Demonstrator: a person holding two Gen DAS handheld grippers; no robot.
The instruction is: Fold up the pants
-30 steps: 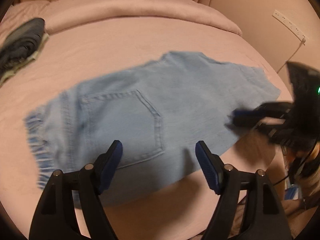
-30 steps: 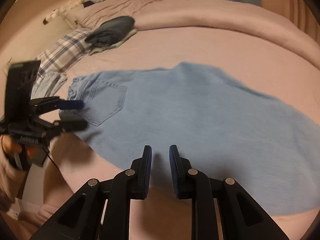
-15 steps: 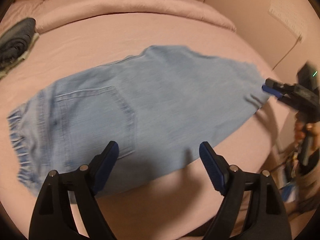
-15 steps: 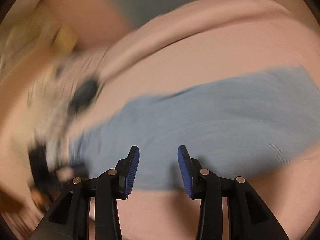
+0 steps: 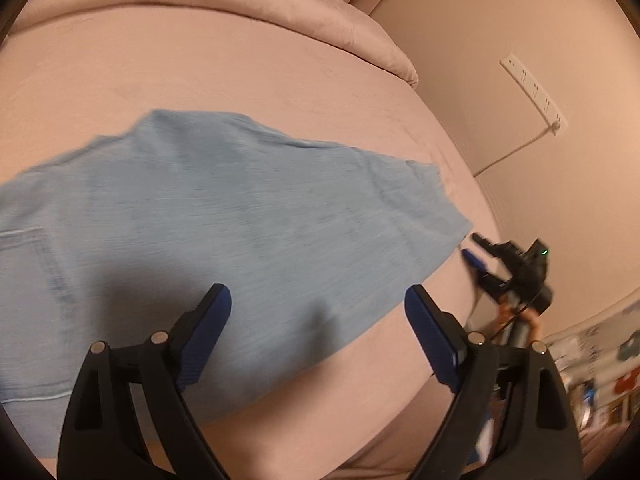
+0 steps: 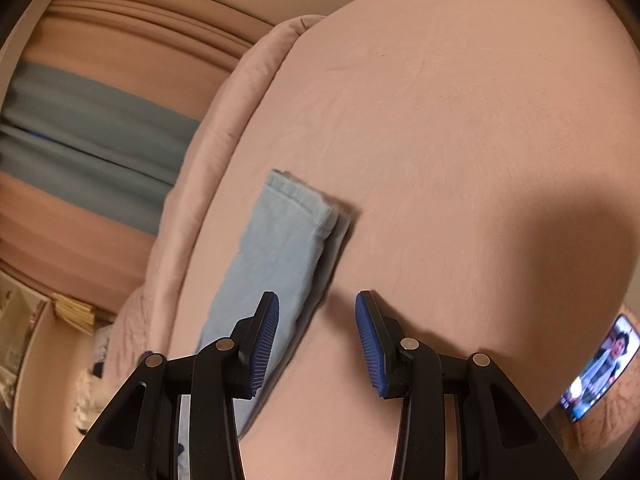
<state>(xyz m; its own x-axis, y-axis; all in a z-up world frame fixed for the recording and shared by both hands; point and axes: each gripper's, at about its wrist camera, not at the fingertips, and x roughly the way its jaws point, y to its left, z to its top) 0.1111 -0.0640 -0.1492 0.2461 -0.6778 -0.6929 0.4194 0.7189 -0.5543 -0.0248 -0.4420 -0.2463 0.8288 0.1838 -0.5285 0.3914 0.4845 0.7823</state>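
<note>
Light blue jeans [image 5: 224, 216] lie flat on the pink bed [image 5: 224, 68], with the back pocket at the left edge of the left wrist view. My left gripper [image 5: 316, 300] hovers over the jeans' near edge. Its jaws are opening wide and nothing is pinched between them. In the right wrist view the leg end of the jeans [image 6: 280, 240] shows its hem. My right gripper [image 6: 317, 304] is open just beside that leg's edge, and its left pad overlaps the denim in the picture. The right gripper [image 5: 474, 248] also shows off the hem corner, held by a hand.
A folded pink duvet [image 5: 248, 4] runs along the far side of the bed. The wall on the right carries a white power strip [image 5: 532, 88] with a cable. A lit phone [image 6: 600, 364] lies near the bed's right edge. Curtains [image 6: 92, 128] hang behind the bed.
My left gripper has slid right along the jeans and opened wider, so the pocket is now at the left edge. My right gripper swung to the leg hem, rolled over and opened.
</note>
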